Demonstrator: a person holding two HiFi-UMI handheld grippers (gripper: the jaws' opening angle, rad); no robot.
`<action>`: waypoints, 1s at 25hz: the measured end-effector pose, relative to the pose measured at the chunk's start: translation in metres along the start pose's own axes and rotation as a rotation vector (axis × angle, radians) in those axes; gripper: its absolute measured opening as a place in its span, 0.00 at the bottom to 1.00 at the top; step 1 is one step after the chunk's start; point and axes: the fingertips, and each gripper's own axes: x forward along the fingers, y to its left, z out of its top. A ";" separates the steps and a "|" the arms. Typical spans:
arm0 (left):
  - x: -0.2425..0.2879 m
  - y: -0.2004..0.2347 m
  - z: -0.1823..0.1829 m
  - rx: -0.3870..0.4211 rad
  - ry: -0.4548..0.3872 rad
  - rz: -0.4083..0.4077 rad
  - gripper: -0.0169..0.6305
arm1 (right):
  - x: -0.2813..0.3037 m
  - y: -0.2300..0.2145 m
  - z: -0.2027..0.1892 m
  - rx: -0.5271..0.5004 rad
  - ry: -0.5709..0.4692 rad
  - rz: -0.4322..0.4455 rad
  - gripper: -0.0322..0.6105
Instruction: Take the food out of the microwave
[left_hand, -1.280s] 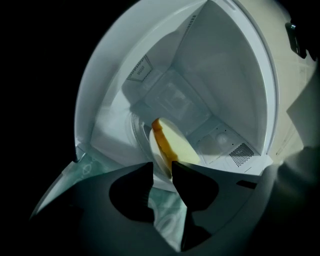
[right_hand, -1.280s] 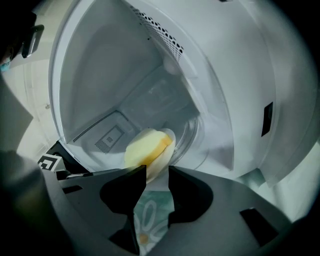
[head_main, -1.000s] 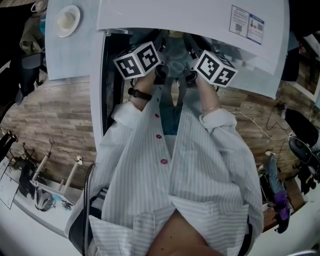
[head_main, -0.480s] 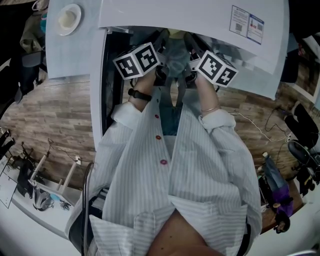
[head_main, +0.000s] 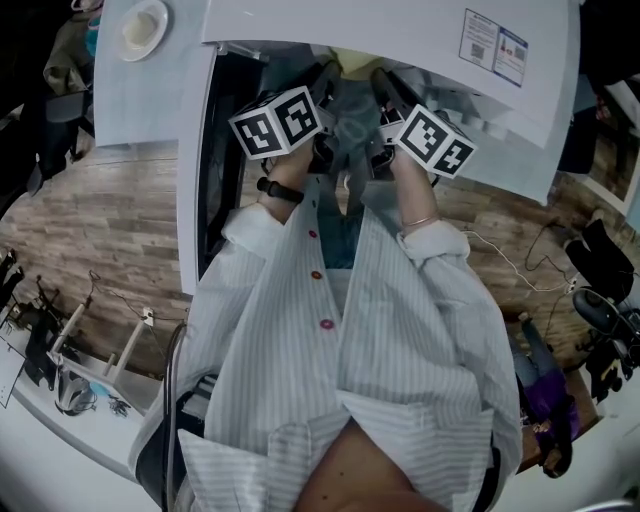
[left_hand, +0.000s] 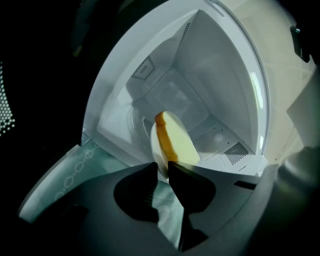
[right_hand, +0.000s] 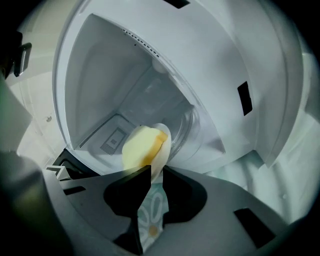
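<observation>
Gripping: I am pinching the plate (left_hand: 156, 150) by its rim from two sides, one gripper on each.
Left gripper: the left gripper (left_hand: 161, 172) is standing narrow, its jaws having just been closing, and they are now pressing on the plate's near rim.
Right gripper: the right gripper (right_hand: 155, 175) is doing the same on the opposite rim. Its jaws have just been closing too and are now clamping the thin white edge.
Food: the food (left_hand: 179, 141), pale yellow with an orange strip, is lying on the plate just beyond both pairs of jaws.
Place: the plate is sitting inside the microwave (left_hand: 215, 85), at the front of the cavity by the glass turntable (right_hand: 189, 125). I cannot tell whether it is resting on it or hanging clear.
Door: the door (head_main: 195, 180) is standing open on the left in the head view.
Cloth: a pale green patterned cloth (right_hand: 150, 215) is showing below the jaws, in front of the cavity.
Arms: both striped sleeves (head_main: 440, 245) are reaching forward into the opening, the marker cubes sitting side by side.
</observation>
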 end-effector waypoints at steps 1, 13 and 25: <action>-0.001 -0.001 -0.002 -0.003 0.001 0.003 0.14 | -0.002 -0.001 -0.001 0.004 0.003 0.004 0.20; -0.025 -0.004 -0.034 -0.042 -0.025 0.050 0.14 | -0.024 -0.004 -0.021 -0.008 0.065 0.044 0.19; -0.066 -0.021 -0.073 -0.072 -0.083 0.072 0.14 | -0.069 0.000 -0.048 -0.038 0.095 0.098 0.19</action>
